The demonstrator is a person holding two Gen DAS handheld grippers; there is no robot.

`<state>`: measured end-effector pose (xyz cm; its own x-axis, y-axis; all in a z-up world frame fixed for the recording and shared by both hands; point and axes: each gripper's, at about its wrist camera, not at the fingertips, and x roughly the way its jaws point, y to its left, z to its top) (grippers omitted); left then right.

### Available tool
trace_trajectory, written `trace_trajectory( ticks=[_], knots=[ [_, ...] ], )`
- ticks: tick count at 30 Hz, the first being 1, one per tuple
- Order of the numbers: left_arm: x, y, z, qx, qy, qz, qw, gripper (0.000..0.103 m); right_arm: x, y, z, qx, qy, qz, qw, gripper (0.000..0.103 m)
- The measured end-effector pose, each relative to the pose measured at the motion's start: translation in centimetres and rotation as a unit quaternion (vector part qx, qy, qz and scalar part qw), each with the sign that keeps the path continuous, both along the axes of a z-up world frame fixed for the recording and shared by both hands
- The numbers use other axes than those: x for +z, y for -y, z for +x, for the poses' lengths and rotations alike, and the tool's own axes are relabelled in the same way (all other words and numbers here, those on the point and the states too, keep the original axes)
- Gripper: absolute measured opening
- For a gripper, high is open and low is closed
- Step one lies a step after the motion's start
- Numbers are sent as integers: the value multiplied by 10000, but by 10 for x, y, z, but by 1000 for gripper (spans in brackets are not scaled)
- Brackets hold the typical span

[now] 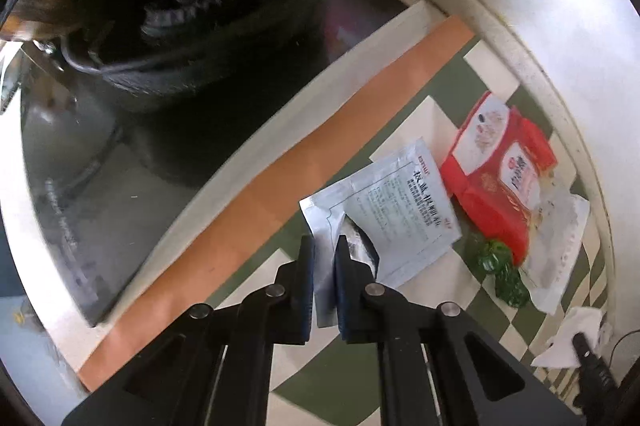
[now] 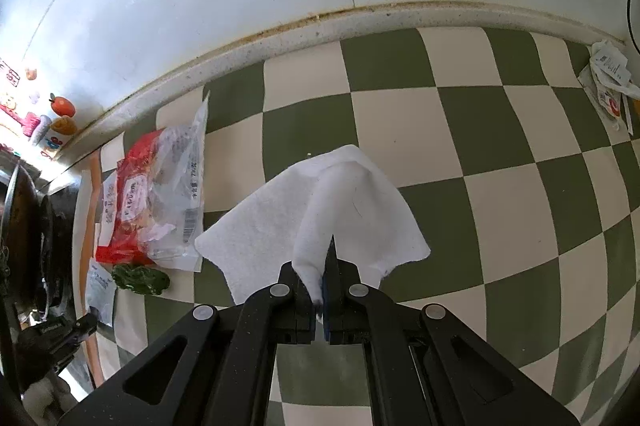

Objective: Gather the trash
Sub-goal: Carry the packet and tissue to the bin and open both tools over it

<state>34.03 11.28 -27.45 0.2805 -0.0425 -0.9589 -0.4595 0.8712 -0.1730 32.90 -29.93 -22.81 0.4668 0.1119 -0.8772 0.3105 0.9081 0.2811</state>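
Pinching the corner of the silver sachet (image 1: 384,210), the left gripper (image 1: 325,258) has its jaws nearly pressed together with the foil edge caught between them; the packet lies on the green-and-cream chequered counter (image 2: 500,146), close to its front edge where an orange strip (image 1: 280,186) runs. The right gripper (image 2: 320,290) has its jaws clamped on a fold of white paper towel (image 2: 320,210), which drapes forward over the counter's middle.

Just beside the sachet, towards the back wall, sit a red snack wrapper (image 1: 500,178) and a green candy wrapper (image 1: 504,270), the three touching or nearly so; more crumpled paper (image 2: 608,82) waits at the far back corner.

To my eye the grip on the foil is shallow, only a corner; I would lift slowly and straight up, since a jerk could let the slick foil slip out. It seems wise to keep the lift clear of the red wrapper so nothing drags along; the towel hand should stay steady meanwhile.
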Motion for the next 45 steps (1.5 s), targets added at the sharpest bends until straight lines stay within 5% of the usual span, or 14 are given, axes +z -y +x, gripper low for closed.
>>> trace_trajectory(
  ticks=[9, 15, 20, 25, 29, 32, 35, 41, 45],
  knots=[
    [68, -17, -75, -99, 671, 289, 9973, 6, 36, -26, -28, 618, 280, 84, 9977, 1],
    [84, -69, -172, 321, 644, 533, 9960, 6, 57, -107, -65, 1726, 358, 324, 9838, 1],
    [72, -133, -271, 1062, 364, 647, 9916, 6, 54, -224, -118, 3065, 249, 642, 9494, 1],
    [34, -204, -379, 2052, -37, 619, 9768, 6, 22, -363, -201, 4435, -69, 889, 8918, 1],
    [-25, -257, -458, 2725, -409, 387, 9605, 6, -33, -463, -279, 5347, -334, 856, 8400, 1],
    [-93, -289, -498, 2997, -716, 152, 9512, 6, -95, -514, -320, 5708, -597, 729, 8157, 1],
    [-180, -317, -520, 3182, -957, -214, 9429, 6, -180, -558, -346, 5889, -868, 537, 8017, 1],
    [-377, -352, -536, 3303, -1222, -1098, 9294, 6, -398, -619, -366, 6214, -1276, 232, 7727, 1],
    [-477, -366, -540, 3347, -1266, -1603, 9199, 7, -496, -638, -376, 6449, -1476, 25, 7499, 1]
  ],
)
